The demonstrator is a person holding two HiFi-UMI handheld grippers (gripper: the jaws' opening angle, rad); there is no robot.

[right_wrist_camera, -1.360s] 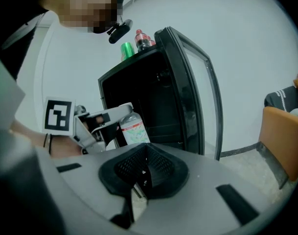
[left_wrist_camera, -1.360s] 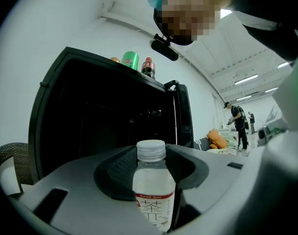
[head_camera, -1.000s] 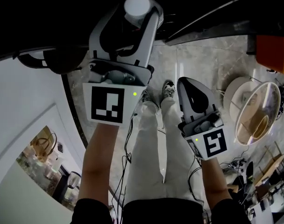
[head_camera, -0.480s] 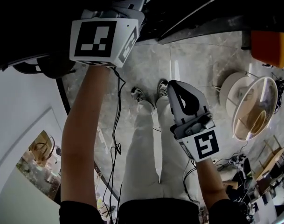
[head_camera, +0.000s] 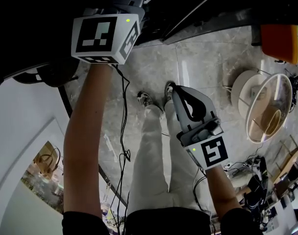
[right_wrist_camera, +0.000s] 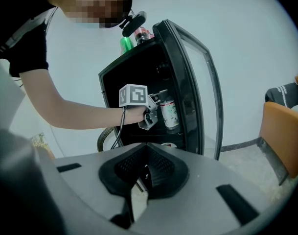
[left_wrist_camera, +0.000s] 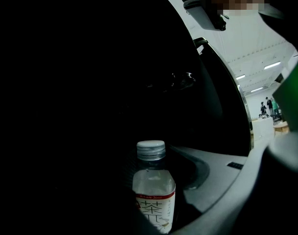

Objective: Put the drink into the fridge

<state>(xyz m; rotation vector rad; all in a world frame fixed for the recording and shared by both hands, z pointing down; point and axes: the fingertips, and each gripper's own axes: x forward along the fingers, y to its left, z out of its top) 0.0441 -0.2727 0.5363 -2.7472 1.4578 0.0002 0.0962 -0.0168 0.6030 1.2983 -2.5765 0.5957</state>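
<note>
Well inside the dark fridge (right_wrist_camera: pixel 139 70), the left gripper (right_wrist_camera: pixel 157 110) is clamped about half-wide on the upright bottle (left_wrist_camera: pixel 153 192), white cap on top. It is too dark to tell whether the bottle rests on a shelf. To the right, the glass door (right_wrist_camera: pixel 207 82) stands open. The right gripper (right_wrist_camera: pixel 144 173) hangs outside, jaws together and empty, pointing toward the fridge.

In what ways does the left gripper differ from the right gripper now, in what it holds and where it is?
The left gripper is closed on a drink bottle; the right gripper holds nothing, and its jaws are together. The left gripper reaches into the black fridge; the right gripper hangs outside the fridge, facing it. Both carry a cube with square markers.
</note>
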